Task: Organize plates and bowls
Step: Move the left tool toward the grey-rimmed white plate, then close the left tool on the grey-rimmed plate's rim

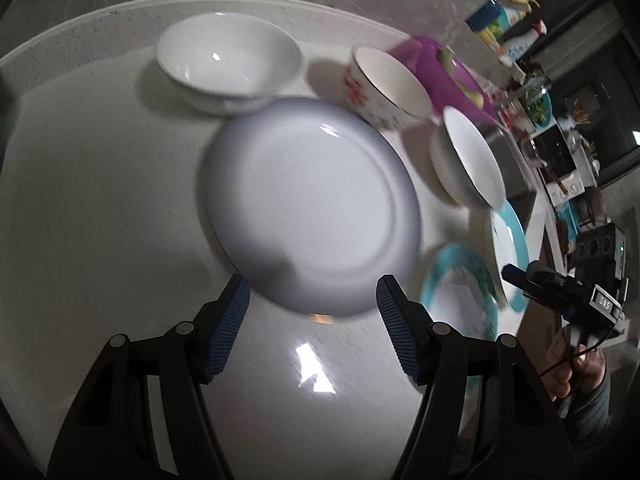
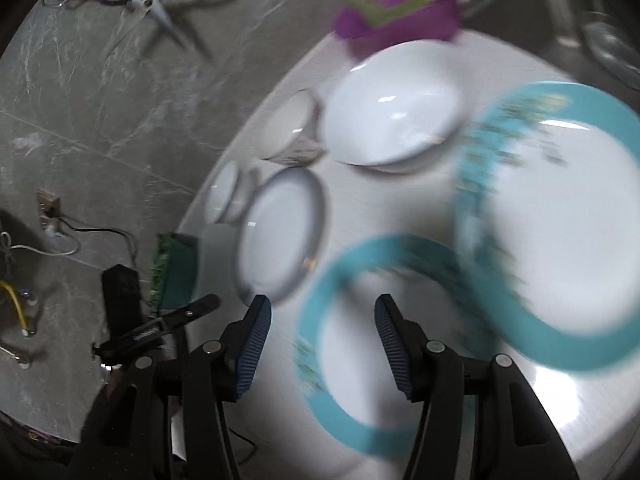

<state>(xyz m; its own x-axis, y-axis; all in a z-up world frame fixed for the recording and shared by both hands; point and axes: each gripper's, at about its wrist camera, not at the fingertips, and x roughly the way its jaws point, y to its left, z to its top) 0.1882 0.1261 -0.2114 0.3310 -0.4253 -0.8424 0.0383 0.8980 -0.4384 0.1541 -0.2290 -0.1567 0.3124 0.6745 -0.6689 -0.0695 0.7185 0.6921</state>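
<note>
On the round white table [image 1: 100,200] lie a white plate [image 1: 308,208], a plain white bowl [image 1: 228,68], a bowl with a red pattern [image 1: 388,88], a shallow white bowl [image 1: 468,156] and two teal-rimmed plates [image 1: 460,292] [image 1: 510,252]. My left gripper [image 1: 313,316] is open and empty, just short of the white plate's near edge. My right gripper [image 2: 323,340] is open and empty above the nearer teal-rimmed plate [image 2: 360,344]; the larger teal plate [image 2: 560,220] lies to its right. The white plate [image 2: 280,232] and shallow bowl [image 2: 392,112] lie beyond.
A purple container [image 1: 440,68] with green pieces stands at the table's far edge, also in the right wrist view [image 2: 404,12]. A cluttered counter [image 1: 540,120] lies to the right. Scissors [image 2: 156,12], cables and a power strip lie on the grey floor [image 2: 80,120].
</note>
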